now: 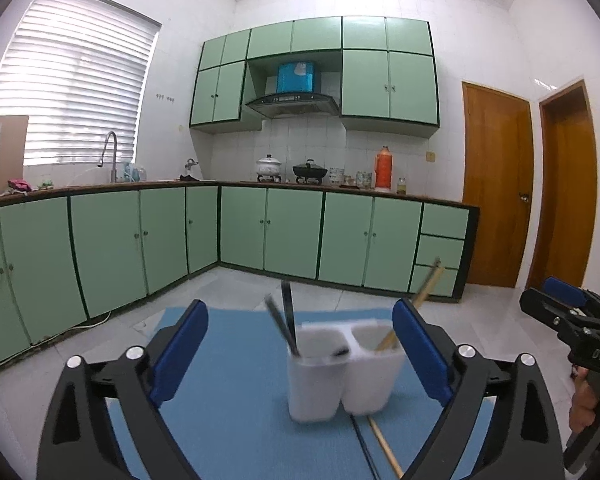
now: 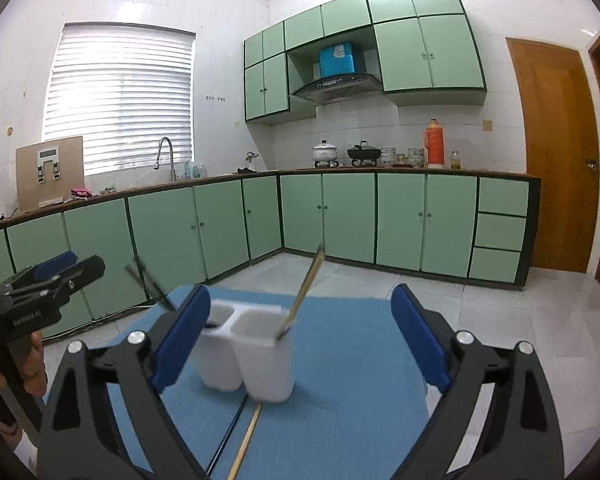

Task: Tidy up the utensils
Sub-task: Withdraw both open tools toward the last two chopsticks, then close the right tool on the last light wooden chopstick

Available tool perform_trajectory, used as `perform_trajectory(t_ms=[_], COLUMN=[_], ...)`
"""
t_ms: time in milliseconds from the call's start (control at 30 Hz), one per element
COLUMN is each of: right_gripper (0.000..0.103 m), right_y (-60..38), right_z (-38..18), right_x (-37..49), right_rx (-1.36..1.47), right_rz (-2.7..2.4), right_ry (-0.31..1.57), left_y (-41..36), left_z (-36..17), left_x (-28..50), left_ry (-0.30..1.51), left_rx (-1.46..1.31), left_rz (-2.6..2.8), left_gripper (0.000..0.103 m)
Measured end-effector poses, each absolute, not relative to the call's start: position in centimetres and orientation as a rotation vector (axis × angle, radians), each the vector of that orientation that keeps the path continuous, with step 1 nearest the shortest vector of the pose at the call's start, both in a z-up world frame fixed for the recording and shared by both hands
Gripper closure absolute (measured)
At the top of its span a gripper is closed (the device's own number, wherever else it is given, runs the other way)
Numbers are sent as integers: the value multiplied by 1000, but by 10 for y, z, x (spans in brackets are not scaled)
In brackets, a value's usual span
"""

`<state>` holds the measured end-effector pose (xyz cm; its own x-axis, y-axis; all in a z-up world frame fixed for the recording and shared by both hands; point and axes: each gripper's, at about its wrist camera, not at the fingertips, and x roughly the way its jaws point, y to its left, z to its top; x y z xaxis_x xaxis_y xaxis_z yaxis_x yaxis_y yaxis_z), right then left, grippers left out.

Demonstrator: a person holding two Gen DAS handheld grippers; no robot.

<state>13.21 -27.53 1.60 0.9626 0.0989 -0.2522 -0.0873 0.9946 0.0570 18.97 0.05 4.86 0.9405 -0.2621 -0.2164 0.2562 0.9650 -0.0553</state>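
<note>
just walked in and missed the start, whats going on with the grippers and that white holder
A person holds a black two-finger gripper with blue pads in each hand. The left gripper and right gripper are both open and hold nothing. Between them, on the blue mat, stands a white two-compartment plastic utensil holder. Dark chopsticks lean in one compartment, a wooden chopstick in the other. Another wooden chopstick and a dark chopstick lie on the mat, not yet sorted.
</note>
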Motion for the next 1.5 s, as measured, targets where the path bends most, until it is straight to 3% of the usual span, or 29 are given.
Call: perform_trajectory(t_ms=[833, 900, 1067, 1500], right_gripper=[13, 22, 29, 74], right_y=[-217, -209, -192, -174], right_z=[-135, -141, -152, -179], right_x=[24, 18, 11, 17], right_rx=[46, 32, -13, -9], right_rz=[-18, -13, -27, -40], right_ry=[409, 409, 387, 426], left_y=[9, 11, 21, 24], left_z=[-88, -93, -100, -107], left_x=[79, 74, 68, 65], left_ry=[363, 364, 375, 385], left_rx=[87, 92, 68, 55], left_rz=[-153, -145, -133, -128], left_gripper=[9, 9, 9, 9])
